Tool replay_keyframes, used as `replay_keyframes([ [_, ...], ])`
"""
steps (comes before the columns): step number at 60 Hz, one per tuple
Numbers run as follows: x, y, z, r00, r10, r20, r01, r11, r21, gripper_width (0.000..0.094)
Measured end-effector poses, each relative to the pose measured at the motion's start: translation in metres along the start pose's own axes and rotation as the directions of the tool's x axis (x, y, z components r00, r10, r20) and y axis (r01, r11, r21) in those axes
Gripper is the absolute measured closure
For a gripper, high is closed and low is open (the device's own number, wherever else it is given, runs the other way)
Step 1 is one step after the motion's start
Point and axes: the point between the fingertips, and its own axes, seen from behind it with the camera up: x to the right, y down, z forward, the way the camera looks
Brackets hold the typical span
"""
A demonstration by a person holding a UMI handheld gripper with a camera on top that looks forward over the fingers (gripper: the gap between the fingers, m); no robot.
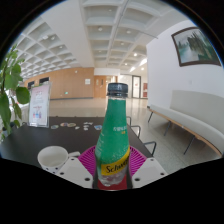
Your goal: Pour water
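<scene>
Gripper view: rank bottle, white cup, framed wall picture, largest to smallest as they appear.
1. Green bottle, between the jaws, so nearness inflates it.
2. Framed wall picture.
3. White cup.
Picture and cup look close in size; that order is unsure.

Coffered ceiling [105, 20] with lights, framed picture [194, 46] on white wall, white bench [185, 115], potted plant [10, 90]
</scene>
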Motion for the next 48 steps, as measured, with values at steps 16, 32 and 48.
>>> replay_keyframes([
  [16, 0.004, 0.025, 0.010, 0.999, -0.040, 0.004, 0.040, 0.998, -0.040, 0.0457],
  [32, 0.013, 0.033, -0.016, 0.998, -0.026, -0.057, 0.017, 0.988, -0.155, 0.0082],
  [48, -0.008, -0.004, -0.113, 0.996, -0.043, -0.072, 0.029, 0.983, -0.182, 0.0080],
])
